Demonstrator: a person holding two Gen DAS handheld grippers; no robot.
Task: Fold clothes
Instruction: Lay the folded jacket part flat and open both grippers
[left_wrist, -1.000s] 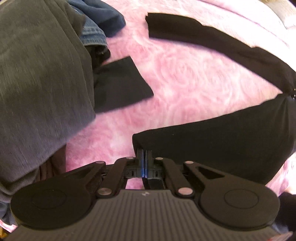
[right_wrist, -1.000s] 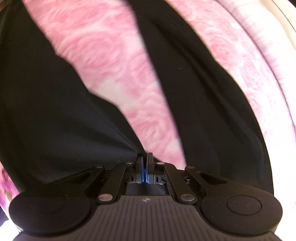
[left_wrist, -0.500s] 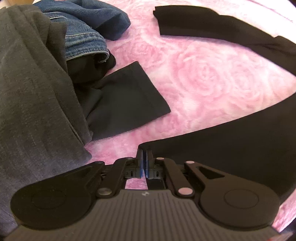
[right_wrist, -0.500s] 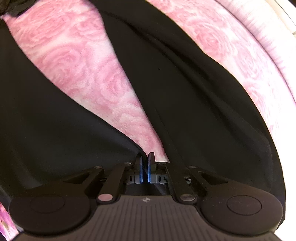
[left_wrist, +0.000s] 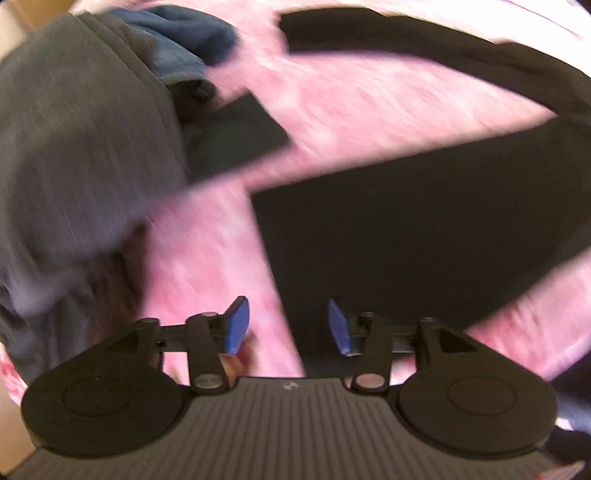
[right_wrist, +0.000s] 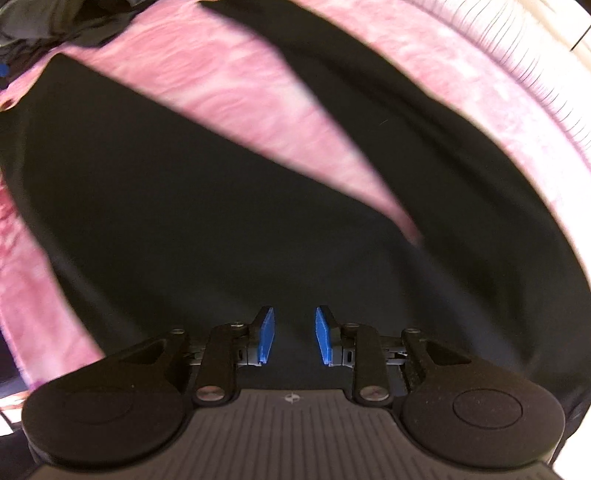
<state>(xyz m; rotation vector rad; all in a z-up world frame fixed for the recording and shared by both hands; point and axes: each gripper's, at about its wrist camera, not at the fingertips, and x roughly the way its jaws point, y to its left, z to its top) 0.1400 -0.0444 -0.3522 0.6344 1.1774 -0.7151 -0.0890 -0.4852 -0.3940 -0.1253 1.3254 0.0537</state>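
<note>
A pink blanket with a rose pattern covers the whole surface; in the right wrist view its ribbed edge curves along the far right, with a pale strip of the room beyond it. Both views are motion-blurred.

The black trousers lie spread flat on the blanket, one leg reaching toward the far edge. The left gripper has its fingers wide apart and empty, above the trousers' near corner. The right gripper is parted too, holding nothing, over the trousers' body.

At the blanket's left side sits a pile: a grey garment, jeans behind it, and another black piece poking out.
</note>
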